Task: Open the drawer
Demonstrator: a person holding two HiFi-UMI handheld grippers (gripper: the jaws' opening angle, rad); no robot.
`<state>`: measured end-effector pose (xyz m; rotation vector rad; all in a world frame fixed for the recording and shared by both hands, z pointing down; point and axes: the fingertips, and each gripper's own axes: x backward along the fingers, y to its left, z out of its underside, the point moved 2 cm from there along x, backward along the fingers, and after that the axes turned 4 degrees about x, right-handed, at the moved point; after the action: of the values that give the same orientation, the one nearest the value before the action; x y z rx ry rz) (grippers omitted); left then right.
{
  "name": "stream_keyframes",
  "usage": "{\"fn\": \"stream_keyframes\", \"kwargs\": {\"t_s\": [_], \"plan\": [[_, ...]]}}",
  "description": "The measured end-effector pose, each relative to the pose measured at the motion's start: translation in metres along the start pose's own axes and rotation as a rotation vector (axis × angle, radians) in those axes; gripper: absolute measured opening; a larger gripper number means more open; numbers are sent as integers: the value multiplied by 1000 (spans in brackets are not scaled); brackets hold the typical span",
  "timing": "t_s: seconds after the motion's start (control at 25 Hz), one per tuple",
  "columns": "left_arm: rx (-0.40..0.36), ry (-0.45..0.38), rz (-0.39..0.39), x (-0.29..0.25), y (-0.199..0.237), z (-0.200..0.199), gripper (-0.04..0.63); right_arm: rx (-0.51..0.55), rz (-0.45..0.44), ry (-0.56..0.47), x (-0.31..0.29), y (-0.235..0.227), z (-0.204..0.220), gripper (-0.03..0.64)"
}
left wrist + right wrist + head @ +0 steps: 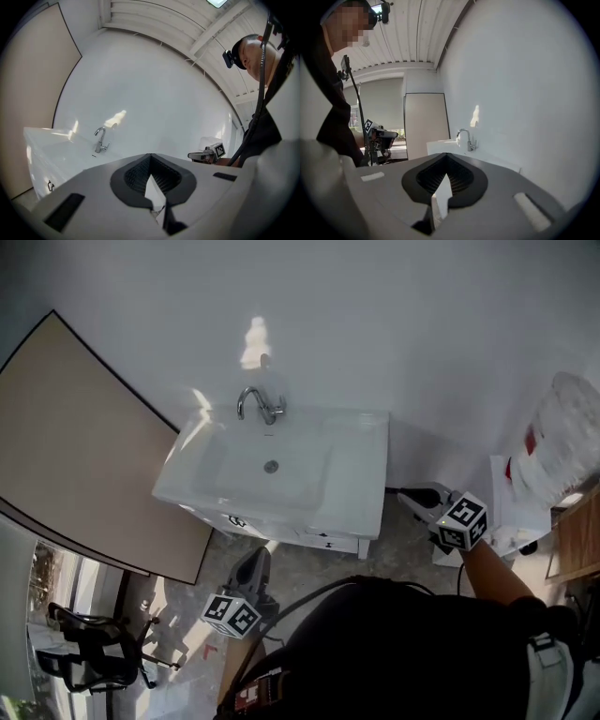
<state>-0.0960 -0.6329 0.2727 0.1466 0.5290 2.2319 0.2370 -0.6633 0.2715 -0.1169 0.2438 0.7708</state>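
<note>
**Head view, read from left to right.** A tall beige panel with a dark edge is seen at the far left, against the white wall. A black office chair is seen at the near left, below the panel.

The left gripper is held near the person, just short of the cabinet. In the left gripper view its jaws are shown clenched together with nothing between them.

At the centre a white rectangular ceramic basin is set against the wall. A curved chrome tap is mounted at its far edge and a round drain is sunk in its bowl. The white drawer front is found directly beneath the basin's near rim and is fitted with a small dark handle. It is touched by neither gripper.

The right gripper is held just beside the basin's right side. Its jaws are likewise pressed together and empty. A black cable is draped across the person's dark clothing, between the two grippers.

At the far right a crumpled white plastic bag is seen, and near it the edge of a brown wooden cabinet.
</note>
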Motion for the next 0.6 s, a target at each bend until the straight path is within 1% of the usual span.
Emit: {"fn": "stream_keyframes", "kwargs": {"t_s": [0.08, 0.16, 0.24, 0.36, 0.48, 0.6], "plan": [[-4, 10, -34, -26, -17, 11, 0, 1, -64, -12, -7, -34, -4, -2], [-7, 17, -74, -49, -27, 20, 0, -5, -110, -26, -21, -65, -6, -2], [21, 15, -115, -60, -29, 29, 0, -7, -155, -22, -39, -80, -1, -2], [39, 29, -170, -56, -26, 42, 0, -5, -229, -10, -66, -80, 8, -2], [54, 39, -212, -41, -14, 52, 0, 4, -270, 3, -93, -66, 11, -2], [64, 29, -214, -17, 7, 62, 0, 9, -289, 18, -114, -36, 9, -2]]}}
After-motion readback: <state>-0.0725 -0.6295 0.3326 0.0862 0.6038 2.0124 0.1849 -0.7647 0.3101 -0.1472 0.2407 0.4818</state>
